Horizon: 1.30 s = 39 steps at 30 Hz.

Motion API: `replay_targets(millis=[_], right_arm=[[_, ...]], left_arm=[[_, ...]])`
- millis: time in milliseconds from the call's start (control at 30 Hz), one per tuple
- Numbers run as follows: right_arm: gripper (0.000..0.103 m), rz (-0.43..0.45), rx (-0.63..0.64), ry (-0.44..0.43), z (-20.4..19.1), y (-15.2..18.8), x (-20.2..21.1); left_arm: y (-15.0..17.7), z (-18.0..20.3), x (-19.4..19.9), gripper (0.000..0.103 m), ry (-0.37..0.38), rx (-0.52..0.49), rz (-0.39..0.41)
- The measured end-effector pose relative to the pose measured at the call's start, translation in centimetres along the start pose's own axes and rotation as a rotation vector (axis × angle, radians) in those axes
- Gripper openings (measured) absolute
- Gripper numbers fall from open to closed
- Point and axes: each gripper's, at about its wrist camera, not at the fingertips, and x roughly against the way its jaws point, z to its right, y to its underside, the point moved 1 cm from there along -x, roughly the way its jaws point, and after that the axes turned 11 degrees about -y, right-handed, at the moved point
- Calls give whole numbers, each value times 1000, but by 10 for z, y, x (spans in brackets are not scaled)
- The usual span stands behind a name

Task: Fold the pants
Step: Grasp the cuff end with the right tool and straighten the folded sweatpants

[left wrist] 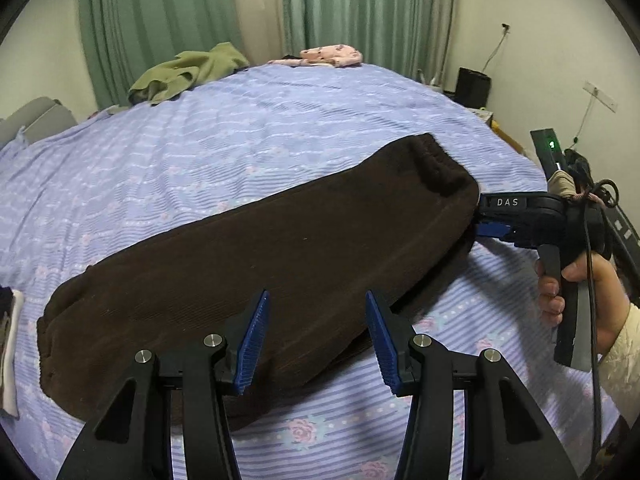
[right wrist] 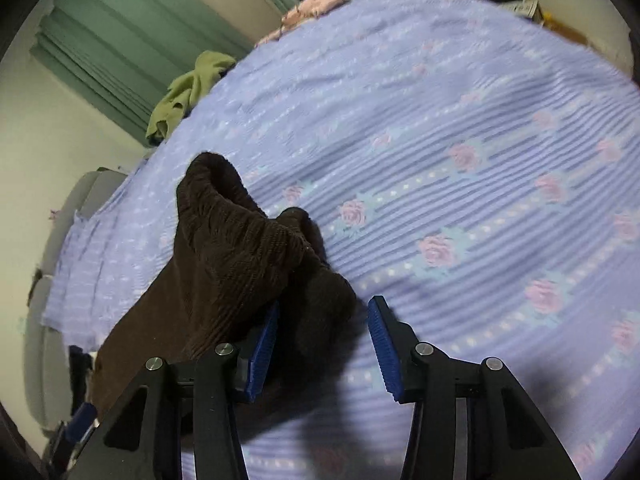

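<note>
Dark brown corduroy pants (left wrist: 256, 264) lie folded lengthwise on the bed, waistband at the far right, leg ends at the near left. My left gripper (left wrist: 316, 340) is open above the pants' near edge, holding nothing. My right gripper (left wrist: 478, 220) shows in the left wrist view at the waistband end, its fingers against the cloth. In the right wrist view the right gripper (right wrist: 322, 344) is open, with the ribbed waistband (right wrist: 240, 248) bunched over the left finger (right wrist: 264, 344) and some cloth between the jaws.
The bed has a lilac sheet with pink roses (left wrist: 280, 128). A green garment (left wrist: 188, 70) and a pink garment (left wrist: 332, 56) lie at the far edge. A white cloth (left wrist: 10, 352) lies at the left. Green curtains hang behind. A black box (left wrist: 474, 88) stands far right.
</note>
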Motion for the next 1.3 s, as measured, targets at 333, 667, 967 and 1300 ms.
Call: replay_targets(millis=[333, 667, 967, 1300], right_arm=[[21, 26, 173, 205, -24, 17, 10], [65, 291, 388, 360, -61, 6, 104], [58, 94, 355, 14, -78, -44, 27], [13, 48, 338, 239, -56, -34, -15]], left_arm=[[19, -7, -6, 49, 5, -7, -73], [11, -12, 17, 56, 24, 5, -10], [2, -19, 10, 56, -4, 31, 2], [18, -17, 3, 56, -45, -17, -39]])
